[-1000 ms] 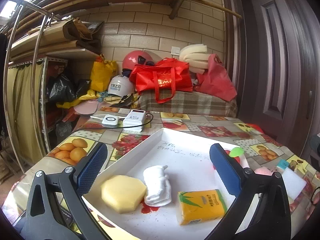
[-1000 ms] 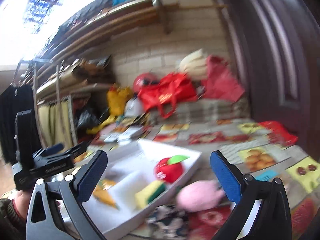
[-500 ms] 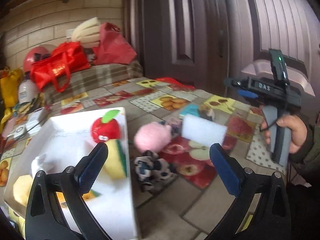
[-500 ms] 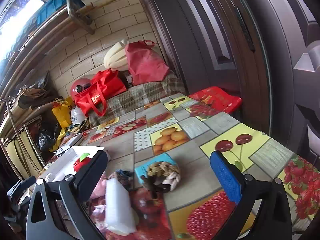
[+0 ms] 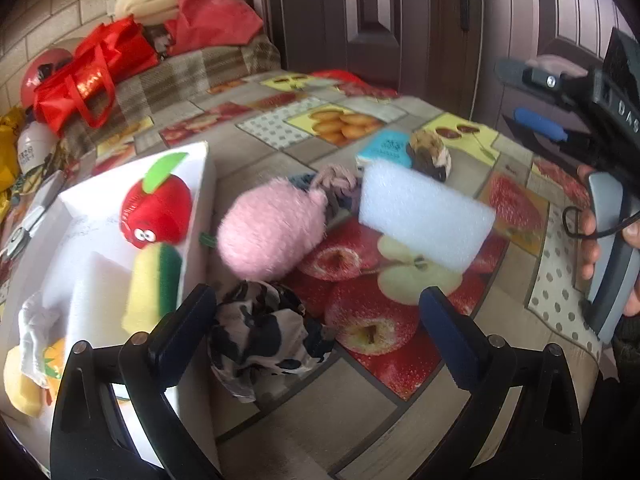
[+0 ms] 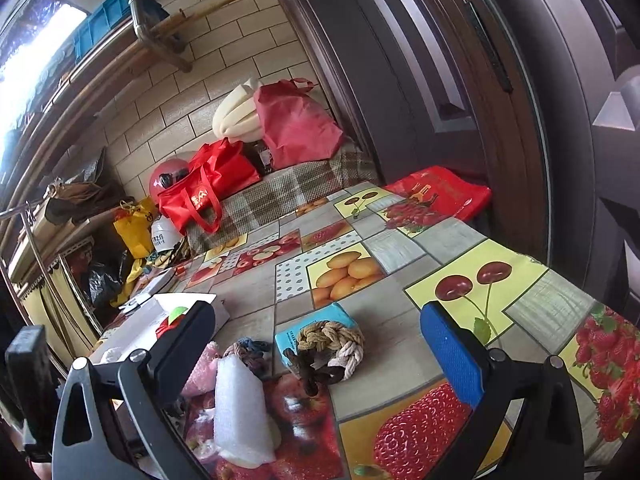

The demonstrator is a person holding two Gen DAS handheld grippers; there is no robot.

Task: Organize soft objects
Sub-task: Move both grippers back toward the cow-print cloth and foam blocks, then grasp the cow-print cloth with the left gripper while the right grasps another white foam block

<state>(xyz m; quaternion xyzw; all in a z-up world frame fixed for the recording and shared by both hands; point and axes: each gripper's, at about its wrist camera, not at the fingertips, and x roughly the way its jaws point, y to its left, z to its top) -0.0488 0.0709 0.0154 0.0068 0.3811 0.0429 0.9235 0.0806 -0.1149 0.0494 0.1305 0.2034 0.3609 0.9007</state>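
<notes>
In the left wrist view my left gripper (image 5: pixel 316 332) is open just above a crumpled black-and-white cloth (image 5: pixel 260 332). Beyond the cloth lie a pink plush (image 5: pixel 272 232) and a white foam block (image 5: pixel 424 216). To the left, a white tray (image 5: pixel 202 176) holds a red apple plush (image 5: pixel 158 208), a yellow-green sponge (image 5: pixel 154 280) and other soft pieces. My right gripper (image 6: pixel 318 356) is open and empty over a knotted rope toy (image 6: pixel 328 348), which rests on a blue packet (image 6: pixel 316 328). The foam block (image 6: pixel 240 412) stands at that view's lower left.
A fruit-print tablecloth (image 6: pixel 460 272) covers the table. Its far edge carries red bags (image 6: pixel 208 192) and a checked blanket. A dark door (image 6: pixel 440 80) stands close on the right. A hand (image 5: pixel 592 236) holds the other gripper at the right edge. A smaller grey-pink rope (image 5: pixel 336 178) lies behind the plush.
The left gripper swung right from over the tray to the loose items and dropped close to the cloth. The right gripper turned from the tray toward the rope toy and moved nearer.
</notes>
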